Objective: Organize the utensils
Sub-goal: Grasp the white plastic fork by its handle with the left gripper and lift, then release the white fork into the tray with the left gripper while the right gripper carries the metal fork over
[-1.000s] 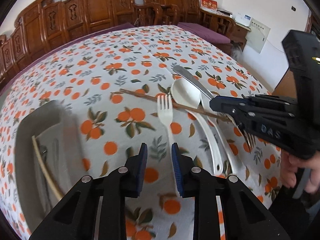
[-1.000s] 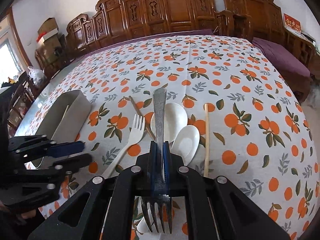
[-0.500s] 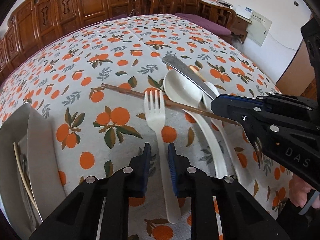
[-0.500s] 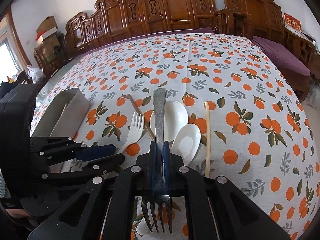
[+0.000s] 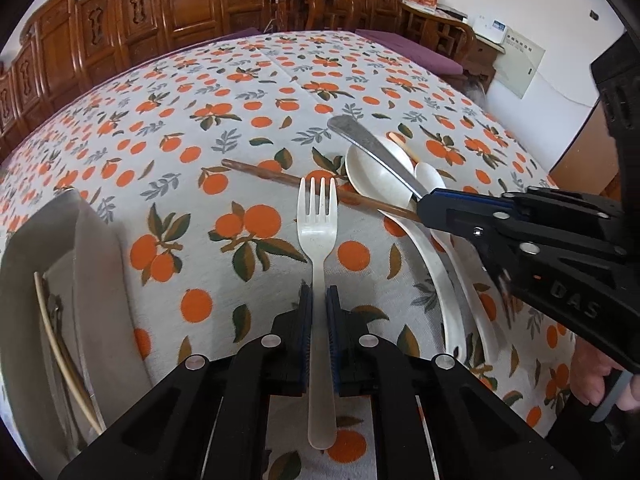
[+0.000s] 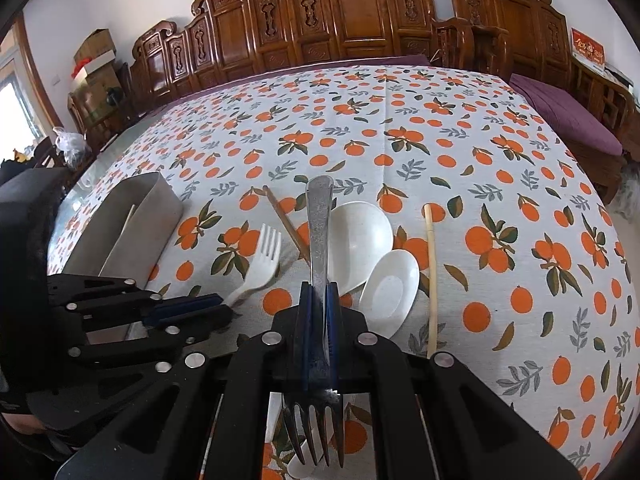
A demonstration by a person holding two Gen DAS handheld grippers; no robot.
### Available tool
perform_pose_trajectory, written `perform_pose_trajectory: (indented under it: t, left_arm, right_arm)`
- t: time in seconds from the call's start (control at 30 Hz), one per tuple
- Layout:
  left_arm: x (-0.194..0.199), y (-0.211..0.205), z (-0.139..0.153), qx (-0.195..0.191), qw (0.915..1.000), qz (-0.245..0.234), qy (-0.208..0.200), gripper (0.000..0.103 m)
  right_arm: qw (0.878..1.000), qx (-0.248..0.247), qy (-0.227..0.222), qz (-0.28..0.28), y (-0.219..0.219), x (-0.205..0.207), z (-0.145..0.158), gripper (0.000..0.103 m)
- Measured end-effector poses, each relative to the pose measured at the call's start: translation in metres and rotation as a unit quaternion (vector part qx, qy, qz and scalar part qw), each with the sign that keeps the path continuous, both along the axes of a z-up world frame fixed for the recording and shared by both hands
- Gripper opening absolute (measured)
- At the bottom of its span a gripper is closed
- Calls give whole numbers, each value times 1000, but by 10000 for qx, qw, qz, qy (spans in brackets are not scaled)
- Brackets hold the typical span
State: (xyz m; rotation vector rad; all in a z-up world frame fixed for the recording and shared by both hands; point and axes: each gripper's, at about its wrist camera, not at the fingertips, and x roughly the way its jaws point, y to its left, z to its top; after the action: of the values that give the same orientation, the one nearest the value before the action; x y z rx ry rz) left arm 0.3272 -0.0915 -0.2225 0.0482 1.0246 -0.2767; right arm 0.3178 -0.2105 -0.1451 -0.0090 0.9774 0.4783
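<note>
A white plastic fork (image 5: pixel 318 216) lies on the orange-print tablecloth with its tines pointing away. My left gripper (image 5: pixel 319 300) is closing on its handle, and both pads touch the handle's sides. In the right wrist view the same white fork (image 6: pixel 266 248) sticks out of the left gripper (image 6: pixel 192 308). My right gripper (image 6: pixel 319 292) is shut on a metal fork (image 6: pixel 319 220), handle forward and tines toward the camera, held above the table. From the left wrist view the right gripper (image 5: pixel 430 204) hovers over the spoons with the metal fork (image 5: pixel 372 144).
A grey organizer tray (image 5: pixel 96 280) at the left holds a pale chopstick (image 5: pixel 60 344). Two white spoons (image 6: pixel 360 236) (image 6: pixel 394 284), a brown chopstick (image 6: pixel 286 222) and a light chopstick (image 6: pixel 431 272) lie on the cloth. Carved wooden chairs (image 6: pixel 360 12) line the far side.
My left gripper has slid up over the white fork's handle and its jaws have narrowed onto it. The right gripper has kept still with the metal fork.
</note>
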Motion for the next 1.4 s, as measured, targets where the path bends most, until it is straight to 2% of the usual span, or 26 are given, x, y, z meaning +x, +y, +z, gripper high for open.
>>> perform_pose_trajectory:
  t: [0.4,0.8,1.13,1.4]
  left_arm:
    - [-34,18,40,-20,9992,-12,-395,6]
    - [-54,67,76,-100,9962,418,-756,6]
    - [-55,111,72,-111,9935,867,-728,6]
    - [-40,135,41,9,9927,1153,-365,6]
  right_arm:
    - [9998,142,-39,135,12,-1,5,8]
    - [9988,195,-72,454,48,-7,8,8]
    - [9983,142,-81,562,62,-10,7,8]
    - [9984,128,-81,550,61,-11,7,8]
